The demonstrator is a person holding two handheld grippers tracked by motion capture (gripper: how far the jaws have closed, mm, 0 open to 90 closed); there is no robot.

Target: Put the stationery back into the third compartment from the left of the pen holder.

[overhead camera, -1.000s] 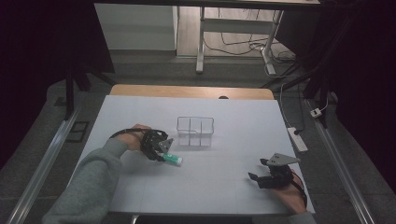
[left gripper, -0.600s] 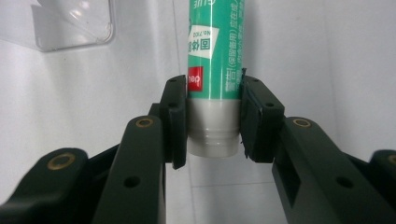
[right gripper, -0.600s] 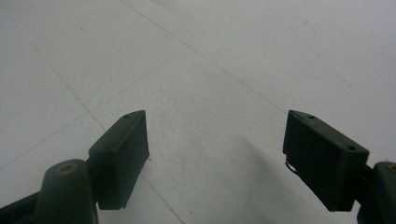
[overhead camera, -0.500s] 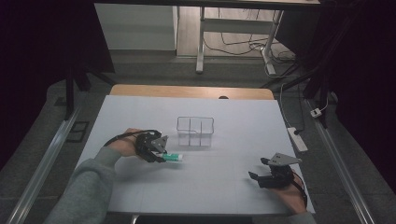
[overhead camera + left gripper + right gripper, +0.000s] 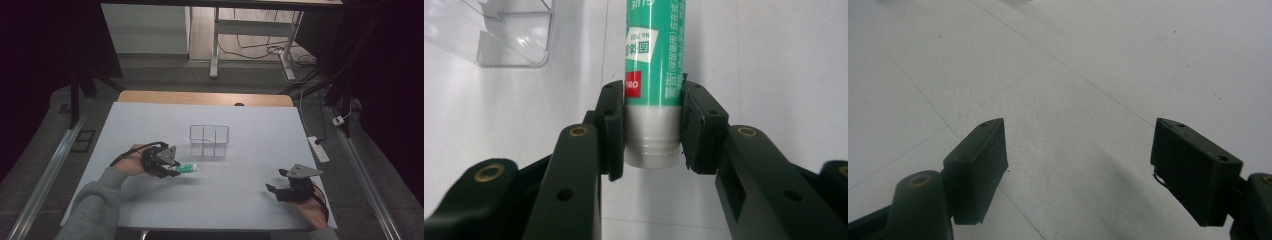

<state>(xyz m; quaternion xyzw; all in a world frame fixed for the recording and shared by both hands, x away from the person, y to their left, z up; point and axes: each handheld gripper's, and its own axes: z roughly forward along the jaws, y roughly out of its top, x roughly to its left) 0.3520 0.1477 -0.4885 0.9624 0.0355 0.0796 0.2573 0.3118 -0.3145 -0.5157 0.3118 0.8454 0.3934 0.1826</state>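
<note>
A green glue stick (image 5: 654, 55) with a grey cap end is clamped between the pads of my left gripper (image 5: 651, 132), which is shut on it near the cap. In the high view the left gripper (image 5: 172, 169) sits left of centre on the white table, with the glue stick (image 5: 188, 169) pointing right. A clear plastic divided box (image 5: 209, 140) stands just beyond it, and its corner (image 5: 499, 35) appears at the upper left of the left gripper view. My right gripper (image 5: 272, 188) rests near the front right, its jaws open (image 5: 1078, 170) over bare table.
The white table sheet (image 5: 250, 125) ends at a wooden strip (image 5: 200, 97) at the back. A white power strip (image 5: 318, 148) lies off the right edge. Metal rails run along both sides, and desk legs with cables stand behind.
My left gripper has carried the glue stick a little to the left and slightly nearer. The right gripper has stayed where it was.
</note>
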